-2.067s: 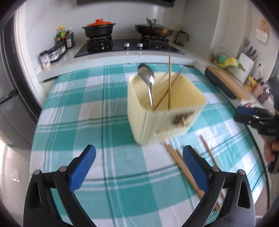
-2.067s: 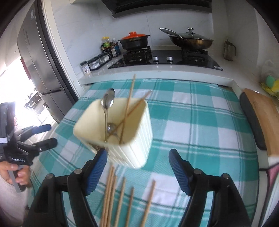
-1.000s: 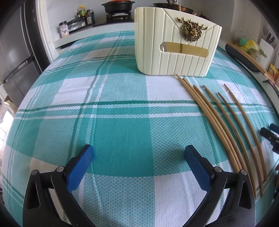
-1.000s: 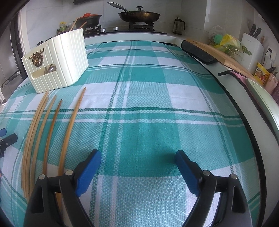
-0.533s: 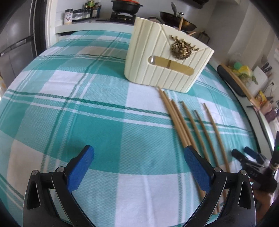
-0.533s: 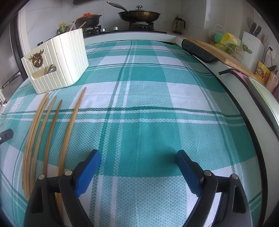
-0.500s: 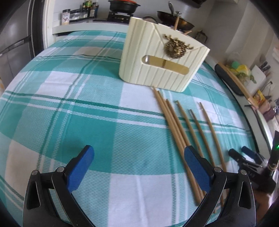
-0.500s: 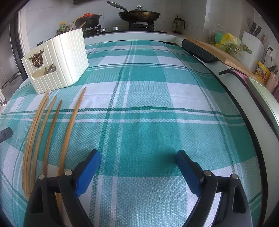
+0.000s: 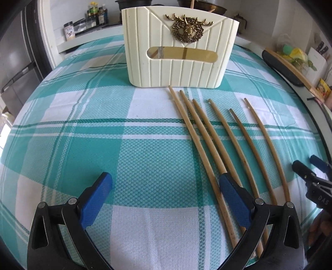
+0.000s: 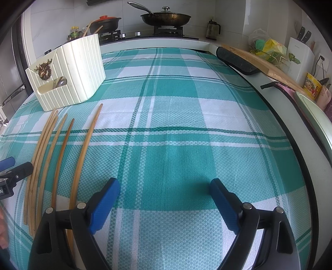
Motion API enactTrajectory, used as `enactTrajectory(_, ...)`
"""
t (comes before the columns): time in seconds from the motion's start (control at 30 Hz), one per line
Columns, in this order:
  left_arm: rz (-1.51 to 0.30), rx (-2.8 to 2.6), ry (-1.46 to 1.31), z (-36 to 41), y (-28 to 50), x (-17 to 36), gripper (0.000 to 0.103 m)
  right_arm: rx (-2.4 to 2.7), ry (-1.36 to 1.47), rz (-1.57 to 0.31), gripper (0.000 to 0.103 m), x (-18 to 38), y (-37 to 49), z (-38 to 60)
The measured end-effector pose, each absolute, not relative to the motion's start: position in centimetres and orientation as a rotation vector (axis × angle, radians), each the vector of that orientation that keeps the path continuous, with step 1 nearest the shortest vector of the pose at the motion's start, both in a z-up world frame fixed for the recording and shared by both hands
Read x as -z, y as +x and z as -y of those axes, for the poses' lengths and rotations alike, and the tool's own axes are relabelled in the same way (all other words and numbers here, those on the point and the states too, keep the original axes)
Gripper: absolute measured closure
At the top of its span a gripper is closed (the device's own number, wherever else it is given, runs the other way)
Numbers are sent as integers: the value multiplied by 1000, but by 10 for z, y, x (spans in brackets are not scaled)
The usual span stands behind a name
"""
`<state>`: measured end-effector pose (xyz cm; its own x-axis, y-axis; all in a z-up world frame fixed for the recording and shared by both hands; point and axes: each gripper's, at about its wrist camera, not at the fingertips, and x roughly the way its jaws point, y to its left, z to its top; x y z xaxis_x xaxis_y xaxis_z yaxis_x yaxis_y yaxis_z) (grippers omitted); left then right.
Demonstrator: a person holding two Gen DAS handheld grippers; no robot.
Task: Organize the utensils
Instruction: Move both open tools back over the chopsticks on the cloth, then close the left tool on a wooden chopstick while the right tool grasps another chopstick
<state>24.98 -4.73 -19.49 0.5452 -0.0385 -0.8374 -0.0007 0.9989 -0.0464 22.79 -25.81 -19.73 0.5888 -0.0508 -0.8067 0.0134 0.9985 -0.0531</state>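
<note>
A cream ribbed utensil holder with a brass deer emblem stands on the teal checked tablecloth; it also shows at the left of the right wrist view, with chopstick tips sticking out of its top. Several bamboo chopsticks lie side by side in front of the holder; they also show in the right wrist view. My left gripper is open and empty, low over the cloth, its right finger over the chopsticks' near ends. My right gripper is open and empty, to the right of the chopsticks.
A stove with a red-lidded pot and a lidded pan runs along the back counter. A cutting board and knife block sit at the right. Spice jars and a fridge are at the left.
My left gripper has swung to face the holder squarely and moved nearer; its right finger is now over the chopsticks' near ends. My right gripper has barely moved.
</note>
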Motion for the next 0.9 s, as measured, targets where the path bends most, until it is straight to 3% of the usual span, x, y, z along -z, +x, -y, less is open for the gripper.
enactTrajectory(0.13, -1009, 15, -1, 52, 254, 197, 1, 37, -43, -941, 12, 197, 228, 258)
enactTrajectory(0.2, -1007, 29, -1, 52, 253, 195, 8, 28, -37, -940, 12, 197, 228, 259)
enactTrajectory(0.27, -998, 53, 7, 51, 249, 192, 24, -18, -35, -927, 12, 193, 227, 258)
enactTrajectory(0.43, -980, 80, 11, 46, 243, 189, 53, -221, -24, -937, 15, 177, 214, 222)
enactTrajectory(0.47, -979, 86, 8, 45, 244, 188, 65, -258, -44, -947, 21, 178, 214, 211)
enactTrajectory(0.57, -983, 109, -3, 40, 245, 187, 94, -288, -112, -1015, 63, 190, 221, 187)
enactTrajectory(0.67, -988, 112, -34, 26, 239, 186, 97, -234, -163, -1002, 75, 189, 221, 181)
enactTrajectory(0.73, -991, 99, -38, 15, 232, 186, 97, -219, -133, -1024, 95, 188, 220, 188)
enactTrajectory(0.9, -1012, 97, -27, -18, 207, 186, 97, -136, -183, -1065, 96, 185, 203, 207)
